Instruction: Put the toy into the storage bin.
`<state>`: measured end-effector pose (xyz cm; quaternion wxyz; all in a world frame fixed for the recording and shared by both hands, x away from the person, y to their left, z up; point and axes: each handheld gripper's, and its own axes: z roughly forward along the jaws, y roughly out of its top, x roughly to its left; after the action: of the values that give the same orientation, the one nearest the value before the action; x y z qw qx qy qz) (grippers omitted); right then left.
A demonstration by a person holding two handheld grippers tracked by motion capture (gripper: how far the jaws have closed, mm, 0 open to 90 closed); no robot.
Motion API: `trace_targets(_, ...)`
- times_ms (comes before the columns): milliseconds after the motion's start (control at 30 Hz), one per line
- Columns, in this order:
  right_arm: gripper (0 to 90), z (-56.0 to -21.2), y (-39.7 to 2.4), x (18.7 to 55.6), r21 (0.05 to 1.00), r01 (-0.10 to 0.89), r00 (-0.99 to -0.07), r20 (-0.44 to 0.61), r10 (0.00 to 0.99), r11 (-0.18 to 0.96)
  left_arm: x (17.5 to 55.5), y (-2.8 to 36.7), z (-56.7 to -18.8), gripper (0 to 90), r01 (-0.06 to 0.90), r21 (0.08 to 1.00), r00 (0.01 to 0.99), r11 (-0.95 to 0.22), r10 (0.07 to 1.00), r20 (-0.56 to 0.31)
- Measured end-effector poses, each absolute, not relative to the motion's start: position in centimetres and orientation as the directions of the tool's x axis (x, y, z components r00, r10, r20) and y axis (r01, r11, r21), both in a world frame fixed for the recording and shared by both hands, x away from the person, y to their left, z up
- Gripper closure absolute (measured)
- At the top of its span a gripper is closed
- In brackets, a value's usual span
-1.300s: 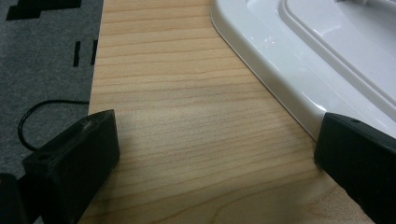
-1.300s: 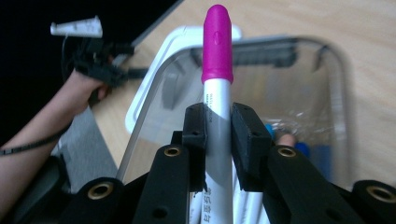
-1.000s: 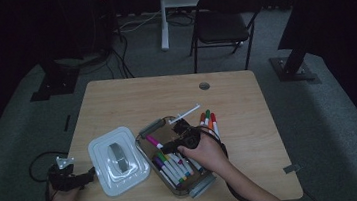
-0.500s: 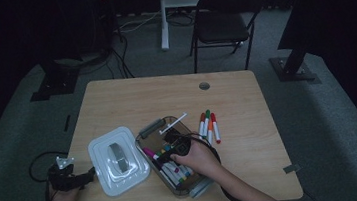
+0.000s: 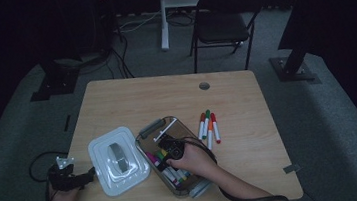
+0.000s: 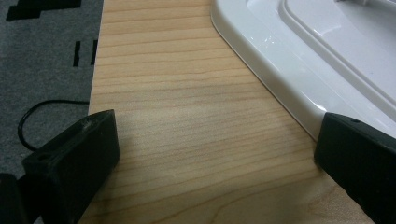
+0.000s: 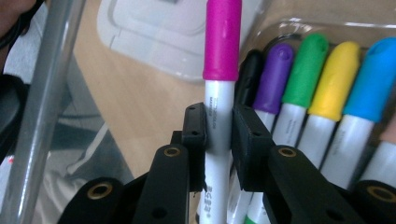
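Pink-capped marker going into the clear box

Your right gripper (image 7: 218, 135) is clamping the smooth white pink-capped marker (image 7: 219, 70), now lowered from above the wooden table (image 5: 131, 100) into the clear plastic box (image 5: 146, 134) at lower centre; your left gripper (image 6: 210, 154) is gaping, empty.

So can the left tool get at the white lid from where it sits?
Probably yes: the left tool is open over bare table, with the white lid just beside one jaw and nothing between them.
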<state>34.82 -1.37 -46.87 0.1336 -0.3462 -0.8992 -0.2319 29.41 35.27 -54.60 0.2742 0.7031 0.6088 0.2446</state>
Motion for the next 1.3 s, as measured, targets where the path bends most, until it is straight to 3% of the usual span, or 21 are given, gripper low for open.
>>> trace_targets(267, 75.6, -47.7, -0.2, 34.6, 0.251, 0.658, -0.744, 0.358, 0.564, 0.710, 29.4, 35.3, -54.6, 0.7, 0.722, 0.683, 0.139, -0.108, 0.990, 0.010)
trace_targets(600, 69.4, -47.8, -0.4, 34.8, 0.253, 0.653, -0.749, 0.360, 0.557, 0.714, 29.4, 35.3, -54.6, 0.6, 0.722, 0.683, 0.139, -0.108, 0.990, 0.010)
trace_targets(1300, 61.9, -39.3, -9.0, 35.7, 0.587, 0.639, -0.755, 0.355, 0.551, 0.497, 29.4, 35.3, -54.6, 0.6, 0.721, 0.684, 0.139, -0.108, 0.990, 0.011)
